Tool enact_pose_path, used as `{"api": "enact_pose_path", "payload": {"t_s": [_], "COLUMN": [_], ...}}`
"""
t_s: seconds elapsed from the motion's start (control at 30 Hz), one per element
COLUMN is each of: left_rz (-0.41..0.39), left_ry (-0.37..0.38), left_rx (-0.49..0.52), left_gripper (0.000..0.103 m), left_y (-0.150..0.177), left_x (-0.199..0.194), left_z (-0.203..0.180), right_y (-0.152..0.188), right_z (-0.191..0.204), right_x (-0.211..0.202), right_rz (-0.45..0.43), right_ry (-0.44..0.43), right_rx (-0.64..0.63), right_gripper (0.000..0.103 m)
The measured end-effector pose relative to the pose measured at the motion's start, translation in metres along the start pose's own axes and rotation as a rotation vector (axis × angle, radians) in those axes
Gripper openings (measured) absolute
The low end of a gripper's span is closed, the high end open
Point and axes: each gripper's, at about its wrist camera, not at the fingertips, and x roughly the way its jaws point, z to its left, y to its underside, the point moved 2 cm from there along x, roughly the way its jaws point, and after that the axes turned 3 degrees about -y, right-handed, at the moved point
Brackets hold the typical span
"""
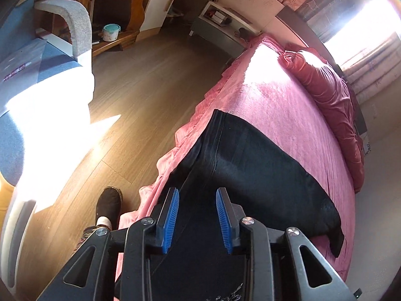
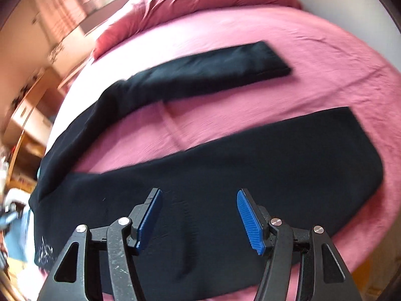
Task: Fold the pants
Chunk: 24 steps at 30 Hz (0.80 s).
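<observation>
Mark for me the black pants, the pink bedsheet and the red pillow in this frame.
black pants [image 2: 225, 170], right wrist view, on the middle of the nearer leg.
pink bedsheet [image 2: 250, 100], right wrist view, on the bare strip between the two legs.
red pillow [image 1: 325, 87], left wrist view, on its upper surface.

Right view is motion-blurred at 9 o'clock: you can't make out the furniture [image 2: 27, 115] or the clutter at the frame edge. The pants [image 2: 225, 165] waist end, at 7 o'clock, is part hidden behind your right gripper [image 2: 199, 215]; the white print [image 2: 45, 249] there is too smeared to read.

Left view: your left gripper [image 1: 197, 217] covers the near pants [image 1: 250, 165], and the bottom edge cuts them off at 6 o'clock. The window [image 1: 363, 20] at 2 o'clock is blown out. Your foot [image 1: 109, 205] at 7 o'clock is cut by the gripper body.
</observation>
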Motion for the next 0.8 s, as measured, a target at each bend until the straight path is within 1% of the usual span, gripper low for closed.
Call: {"api": "enact_pose_path", "payload": {"t_s": [0.13,0.2,0.27,0.37,0.43,0.5,0.6,0.67,0.73,0.8], "left_rz": [0.053,0.069,0.084,0.117,0.141,0.166,0.167,0.187,0.208,0.225], "left_ry": [0.036,0.035,0.050,0.060,0.062,0.054,0.024,0.009,0.010,-0.029], "left_rx": [-0.051,-0.062,-0.103,-0.171,-0.190,-0.197,-0.208,-0.204,-0.206,-0.183], "left_gripper": [0.033,0.036,0.038,0.039,0.040,0.043,0.043,0.043,0.043,0.043], "left_y": [-0.031,-0.047,-0.061,-0.083,-0.096,-0.107,-0.120,-0.127,-0.130,-0.132], "left_x": [0.030,0.046,0.064,0.092,0.109,0.127,0.147,0.160,0.172,0.182], "left_z": [-0.011,-0.018,-0.021,-0.023,-0.028,-0.033,-0.038,-0.042,-0.046,-0.050], "right_y": [0.014,0.018,0.020,0.024,0.026,0.026,0.026,0.025,0.026,0.026], "right_z": [0.029,0.035,0.038,0.040,0.040,0.040,0.045,0.051,0.055,0.057], "right_x": [0.027,0.035,0.041,0.048,0.052,0.054,0.061,0.068,0.071,0.074], "right_rz": [0.061,0.076,0.094,0.111,0.121,0.126,0.133,0.139,0.142,0.145], "right_ry": [-0.030,-0.039,-0.043,-0.027,-0.017,-0.012,-0.008,0.000,0.009,0.015], "right_rx": [-0.059,-0.076,-0.081,-0.083,-0.081,-0.072,-0.067,-0.075,-0.084,-0.089], "right_gripper": [0.063,0.063,0.064,0.067,0.068,0.070,0.075,0.080,0.082,0.084]}}
